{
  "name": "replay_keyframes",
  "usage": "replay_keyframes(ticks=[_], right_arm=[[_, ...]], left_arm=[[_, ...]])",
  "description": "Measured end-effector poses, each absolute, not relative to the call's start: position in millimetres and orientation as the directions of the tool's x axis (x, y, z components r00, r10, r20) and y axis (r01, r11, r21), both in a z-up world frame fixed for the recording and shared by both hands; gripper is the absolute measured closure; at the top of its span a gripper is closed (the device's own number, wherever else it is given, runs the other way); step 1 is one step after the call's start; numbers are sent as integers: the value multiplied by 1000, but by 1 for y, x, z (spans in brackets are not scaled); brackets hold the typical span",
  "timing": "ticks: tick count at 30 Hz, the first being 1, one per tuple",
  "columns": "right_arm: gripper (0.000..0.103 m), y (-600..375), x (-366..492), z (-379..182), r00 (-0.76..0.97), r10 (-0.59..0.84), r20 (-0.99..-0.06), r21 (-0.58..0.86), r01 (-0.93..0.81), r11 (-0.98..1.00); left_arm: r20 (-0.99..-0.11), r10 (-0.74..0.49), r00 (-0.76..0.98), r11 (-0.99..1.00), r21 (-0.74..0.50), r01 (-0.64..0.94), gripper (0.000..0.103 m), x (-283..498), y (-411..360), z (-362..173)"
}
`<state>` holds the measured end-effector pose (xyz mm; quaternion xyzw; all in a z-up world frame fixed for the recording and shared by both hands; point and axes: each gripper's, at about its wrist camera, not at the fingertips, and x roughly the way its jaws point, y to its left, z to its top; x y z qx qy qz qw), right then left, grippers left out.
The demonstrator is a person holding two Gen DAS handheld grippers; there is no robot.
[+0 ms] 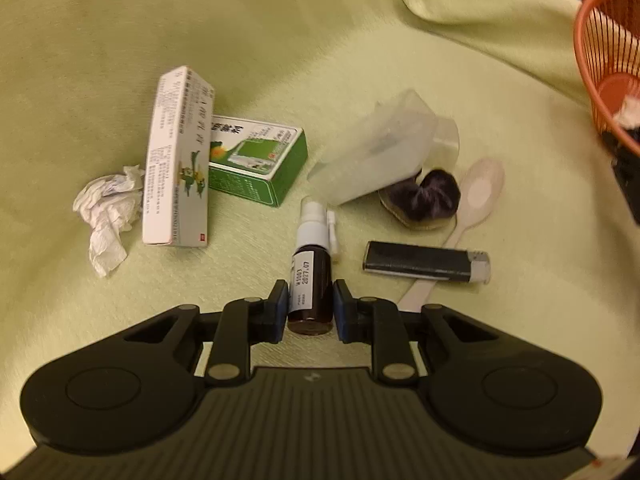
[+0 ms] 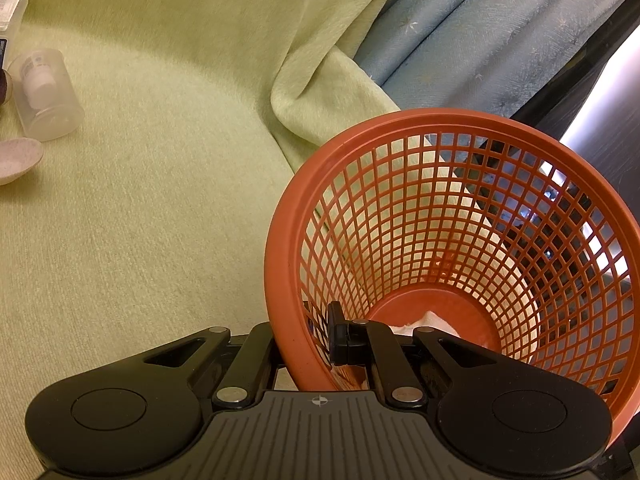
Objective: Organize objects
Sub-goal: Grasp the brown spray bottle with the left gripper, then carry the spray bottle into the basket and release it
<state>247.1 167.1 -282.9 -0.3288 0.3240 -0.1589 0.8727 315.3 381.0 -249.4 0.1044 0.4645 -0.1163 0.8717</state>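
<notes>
Left tongs [image 1: 310, 310] clamp one spray bottle [image 1: 312, 276]; right tongs [image 2: 308, 340] pinch one basket [image 2: 280, 280]; two boxes [image 1: 256, 160].

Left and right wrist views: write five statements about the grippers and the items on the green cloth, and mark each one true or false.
1. The left gripper has its fingers on either side of the brown spray bottle. True.
2. The black lighter lies on top of the white spoon. True, it crosses the spoon's handle.
3. The crumpled tissue sits to the right of the lighter. False: it lies far left, beside the tall white box.
4. The right gripper holds the spoon. False: it grips the rim of the orange basket.
5. The green box stands upright. False: it lies flat.
</notes>
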Motion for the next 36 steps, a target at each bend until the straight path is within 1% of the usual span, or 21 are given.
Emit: replay_keyframes(ticks=[12, 18, 21, 25, 32, 36], right_arm=[[100, 167, 245, -283, 740, -489, -461, -675, 65, 735], [100, 168, 245, -283, 741, -488, -461, -675, 64, 735], [100, 168, 245, -283, 741, -488, -461, -674, 65, 736], [100, 168, 245, -283, 741, -487, -461, -672, 66, 738], [100, 169, 245, -282, 742, -486, -462, -670, 68, 740], [100, 170, 246, -282, 743, -486, -461, -667, 70, 741]], left_arm=[[-791, -137, 596, 964, 31, 263, 84, 305, 388, -215], [-748, -184, 637, 962, -5, 272, 84, 302, 384, -185], [-721, -222, 656, 950, -8, 312, 84, 303, 370, -166], [-686, -310, 659, 919, -38, 392, 84, 309, 342, -144], [-648, -503, 572, 793, -81, 604, 84, 328, 269, -119], [-646, -573, 505, 712, -87, 697, 84, 341, 227, -115]])
